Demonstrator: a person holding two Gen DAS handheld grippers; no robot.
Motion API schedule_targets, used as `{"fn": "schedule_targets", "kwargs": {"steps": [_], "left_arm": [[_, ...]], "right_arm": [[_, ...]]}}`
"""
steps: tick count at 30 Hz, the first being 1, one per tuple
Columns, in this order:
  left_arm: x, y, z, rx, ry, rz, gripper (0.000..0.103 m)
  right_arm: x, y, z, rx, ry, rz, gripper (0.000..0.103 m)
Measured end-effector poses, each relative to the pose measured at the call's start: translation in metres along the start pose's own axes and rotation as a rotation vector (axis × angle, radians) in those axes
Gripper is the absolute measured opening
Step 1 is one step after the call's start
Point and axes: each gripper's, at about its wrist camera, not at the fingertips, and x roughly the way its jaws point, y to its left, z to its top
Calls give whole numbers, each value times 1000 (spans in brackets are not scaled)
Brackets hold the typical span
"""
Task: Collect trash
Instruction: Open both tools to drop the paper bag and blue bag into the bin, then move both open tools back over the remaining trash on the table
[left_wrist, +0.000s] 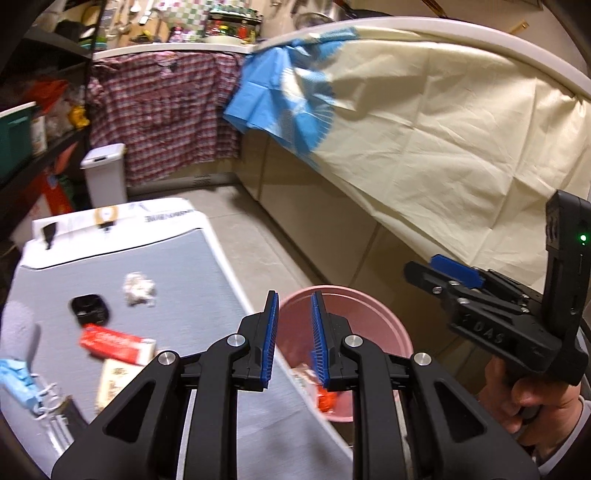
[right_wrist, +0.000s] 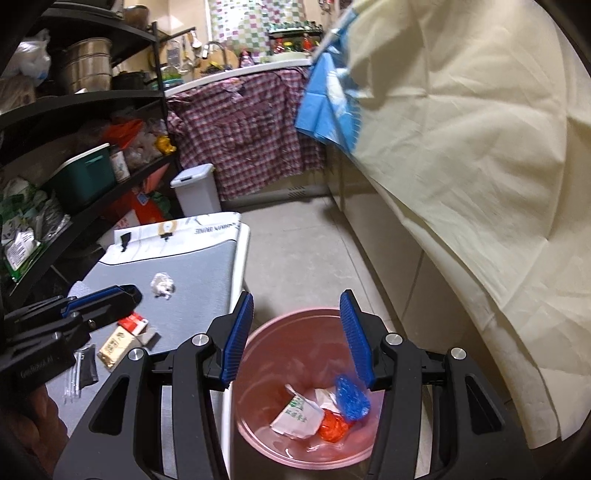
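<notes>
While right claw (right_wrist: 297, 336) gapes, pink bin (right_wrist: 258, 443) directly below, blue wrapper (right_wrist: 351, 398) inside.

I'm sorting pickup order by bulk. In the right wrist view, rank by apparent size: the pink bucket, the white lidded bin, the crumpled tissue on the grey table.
1. Pink bucket, though it is nearest the camera, which inflates it.
2. White lidded bin, farther away, so possibly comparable in reality.
3. Crumpled tissue, clearly smallest.

My grey table (right_wrist: 192, 295) is carrying crumpled tissue (right_wrist: 162, 285) at twelve o'clock, red box (right_wrist: 133, 322) and beige packet (right_wrist: 114, 349) toward six.
</notes>
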Motion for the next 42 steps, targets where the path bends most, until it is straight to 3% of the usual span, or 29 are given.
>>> {"fn": "schedule_targets", "kwargs": {"steps": [6,15,21,31,38,39,42], "left_arm": [[-30,49,-7,-49,-25,97,18],[-70,131,-26,-148,-55,251,18],[-83,164,-39,-196,-62,328,18],[-89,213,-65,-276,-32,417,18],[-83,238,-77,-352,0,454,19],[-81,240,-79,-360,7,458,19],[-77,247,-84,-373,21,483,37]], "right_arm": [[0,27,0,-27,-19,56,46],[21,88,-2,-103,-5,221,46],[42,127,-11,-156,20,292,46],[111,182,-31,-229,148,369,46],[148,200,-44,-282,231,374,47],[153,201,-44,-284,240,373,47],[163,204,-46,-295,264,377,50]]}}
